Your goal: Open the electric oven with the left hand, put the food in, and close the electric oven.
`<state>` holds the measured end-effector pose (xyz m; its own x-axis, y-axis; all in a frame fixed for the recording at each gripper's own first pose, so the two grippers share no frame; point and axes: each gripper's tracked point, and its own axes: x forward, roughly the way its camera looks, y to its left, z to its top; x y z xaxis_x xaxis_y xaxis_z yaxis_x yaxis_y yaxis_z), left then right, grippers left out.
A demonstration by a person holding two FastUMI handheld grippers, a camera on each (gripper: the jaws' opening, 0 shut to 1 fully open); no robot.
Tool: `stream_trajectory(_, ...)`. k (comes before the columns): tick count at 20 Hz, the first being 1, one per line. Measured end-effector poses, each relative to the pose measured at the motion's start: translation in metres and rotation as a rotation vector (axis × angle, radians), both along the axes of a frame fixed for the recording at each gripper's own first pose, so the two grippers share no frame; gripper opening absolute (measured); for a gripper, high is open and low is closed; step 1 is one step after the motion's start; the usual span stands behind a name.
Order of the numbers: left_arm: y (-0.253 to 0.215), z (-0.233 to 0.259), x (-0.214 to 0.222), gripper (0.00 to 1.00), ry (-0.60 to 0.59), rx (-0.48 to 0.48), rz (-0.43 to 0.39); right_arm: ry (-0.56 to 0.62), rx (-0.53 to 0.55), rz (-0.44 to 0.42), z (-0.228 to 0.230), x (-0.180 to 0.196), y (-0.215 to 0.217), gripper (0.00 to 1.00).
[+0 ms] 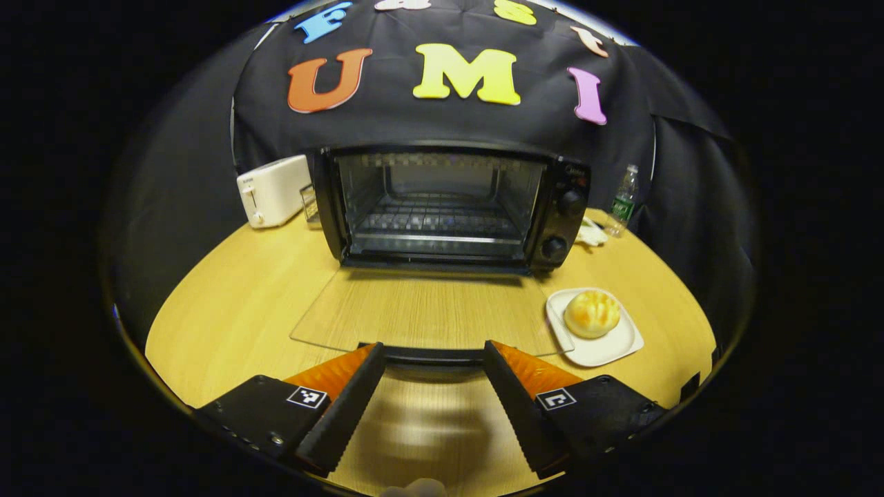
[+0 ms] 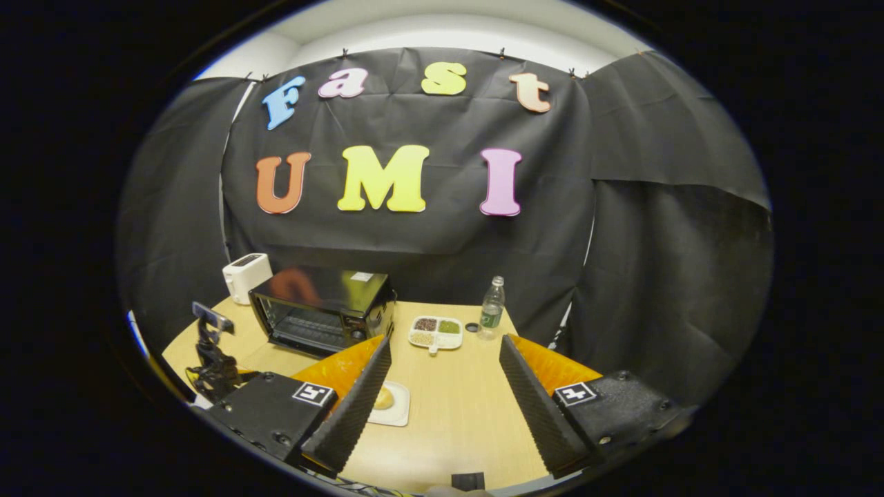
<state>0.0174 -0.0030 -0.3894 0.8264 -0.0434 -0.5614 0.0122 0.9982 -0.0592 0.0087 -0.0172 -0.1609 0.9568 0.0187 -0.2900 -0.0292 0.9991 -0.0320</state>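
Left gripper view: left gripper (image 1: 433,359) fingers spread, released, at the door handle (image 1: 431,355) of the open electric oven (image 1: 442,207). Bun (image 1: 592,313) on plate (image 1: 625,342), 2 o'clock of the fingers. Right gripper (image 2: 445,353) spread, holding nothing.

The oven (image 1: 442,207) sits on the table (image 1: 235,304). A toaster (image 1: 273,190) is on its left. The bun (image 1: 592,313) on a plate (image 1: 621,345) is in front, to the right.

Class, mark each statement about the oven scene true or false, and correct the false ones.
1. The oven door is open, lying flat. True.
2. The bun sits inside the oven. False: it sits on a white plate on the table.
3. The left gripper grips the bun. False: it is open and holds nothing.
4. A white toaster stands beside the oven. True.
5. The right gripper is open. True.
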Motion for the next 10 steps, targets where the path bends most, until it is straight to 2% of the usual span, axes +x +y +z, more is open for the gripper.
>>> stream_trajectory(4, 0.01, 0.077, -0.005, 0.94, -0.134, 0.019, 0.0, 0.025, -0.004, 0.035, -0.039, 0.01, 0.018, 0.99)
stream_trajectory(10, 0.025, 0.192, -0.029, 0.94, -0.338, 0.017, 0.026, 0.184, 0.033, 0.112, -0.153, 0.024, 0.069, 1.0)
